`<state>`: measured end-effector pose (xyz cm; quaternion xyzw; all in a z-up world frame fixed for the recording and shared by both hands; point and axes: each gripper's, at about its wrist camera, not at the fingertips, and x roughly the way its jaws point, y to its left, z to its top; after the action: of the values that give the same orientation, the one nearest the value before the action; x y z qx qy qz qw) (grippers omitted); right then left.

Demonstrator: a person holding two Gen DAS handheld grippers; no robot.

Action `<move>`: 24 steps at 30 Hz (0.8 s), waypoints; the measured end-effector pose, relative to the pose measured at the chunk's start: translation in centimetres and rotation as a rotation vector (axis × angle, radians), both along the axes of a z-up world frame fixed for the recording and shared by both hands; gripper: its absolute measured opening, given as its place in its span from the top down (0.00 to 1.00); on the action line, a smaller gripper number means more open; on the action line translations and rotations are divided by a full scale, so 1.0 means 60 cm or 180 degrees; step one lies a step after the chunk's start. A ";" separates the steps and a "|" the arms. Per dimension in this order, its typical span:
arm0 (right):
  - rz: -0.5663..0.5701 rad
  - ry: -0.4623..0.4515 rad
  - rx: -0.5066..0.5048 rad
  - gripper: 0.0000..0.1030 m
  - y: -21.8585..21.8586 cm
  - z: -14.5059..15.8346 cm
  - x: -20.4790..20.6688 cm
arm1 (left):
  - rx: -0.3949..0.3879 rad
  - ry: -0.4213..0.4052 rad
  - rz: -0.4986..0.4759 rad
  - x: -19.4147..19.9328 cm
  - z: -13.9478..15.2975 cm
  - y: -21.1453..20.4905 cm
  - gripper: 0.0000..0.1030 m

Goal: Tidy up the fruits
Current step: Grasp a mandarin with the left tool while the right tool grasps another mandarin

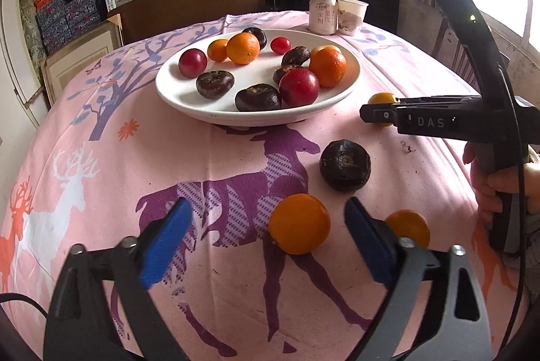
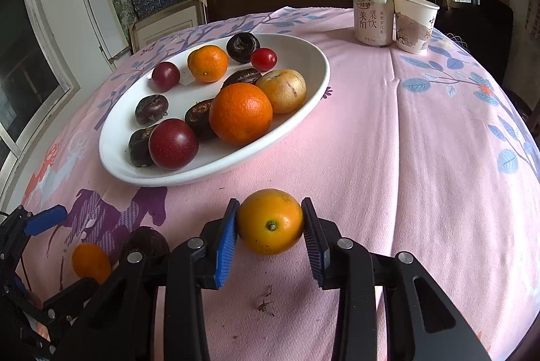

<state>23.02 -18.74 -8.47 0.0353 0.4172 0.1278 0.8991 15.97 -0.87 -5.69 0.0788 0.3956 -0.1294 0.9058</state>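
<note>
Since the right gripper (image 2: pixel 270 221) has its jaws clamped on the yellow-orange fruit (image 2: pixel 270 221) w/ it sitting on the bench b/w them, imo lift straight up before heading to the white plate (image 2: pixel 303 114), while left gripper (image 1: pixel 266 238) jaws sit apart w/ an orange (image 1: pixel 298 223) b/w them.

— Where do we have our right gripper (image 2: pixel 270 227)?

— Low over the table, jaws closed in, both blue pads (image 2: pixel 225 243) pressed against a yellow-orange fruit (image 2: pixel 270 221).

— And our left gripper (image 1: pixel 266 234)?

— Low as well, jaws spread wide, gripping nothing. From its camera we see our right hand (image 1: pixel 499 189) wrapped around the other tool's handle at the right edge.
</note>
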 end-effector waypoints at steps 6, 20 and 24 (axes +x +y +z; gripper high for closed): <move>0.0000 -0.0001 -0.0001 0.64 0.000 0.000 0.000 | -0.0060 0.0192 -0.0117 0.005 -0.015 -0.005 0.57; -0.0035 -0.0011 0.0050 0.64 -0.007 0.001 -0.006 | -0.0291 0.0237 -0.0007 0.016 -0.012 0.017 0.65; -0.0020 -0.0031 0.0085 0.64 -0.009 0.004 -0.022 | -0.0327 0.0219 0.0036 0.016 -0.009 0.023 0.65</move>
<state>21.70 -19.28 -8.23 0.0479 0.4110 0.1307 0.9010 16.95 0.52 -6.24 0.0255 0.4199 -0.1470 0.8952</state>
